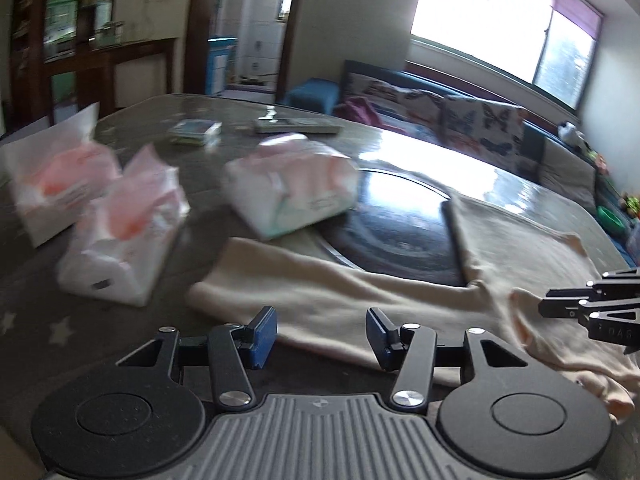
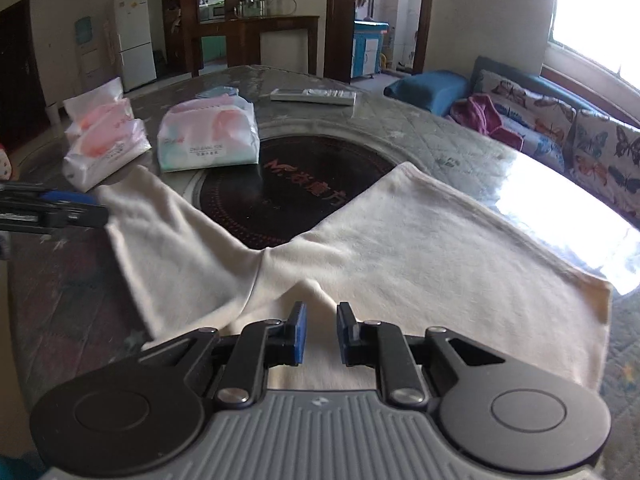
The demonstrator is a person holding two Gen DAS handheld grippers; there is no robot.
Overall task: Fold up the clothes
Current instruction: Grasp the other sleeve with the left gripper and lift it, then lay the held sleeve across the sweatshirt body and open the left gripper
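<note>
A cream garment (image 1: 360, 292) (image 2: 400, 240), seemingly trousers, lies spread on the table with two legs splayed away from me. My left gripper (image 1: 322, 320) (image 2: 96, 210) stands open just above the near edge of the left leg, and nothing is between its blue pads. My right gripper (image 2: 322, 312) (image 1: 560, 308) sits at the garment's near end. Its pads stand close together with a raised ridge of cloth running up between them. The cloth around it is bunched.
Tissue packs (image 1: 292, 192) (image 1: 120, 240) (image 2: 208, 140) (image 2: 104, 152) lie just beyond the left leg. A remote (image 2: 312, 96) and a small booklet (image 1: 196, 132) lie farther back. A dark round inset (image 2: 280, 184) marks the table's middle. A sofa (image 2: 560, 128) runs along the right.
</note>
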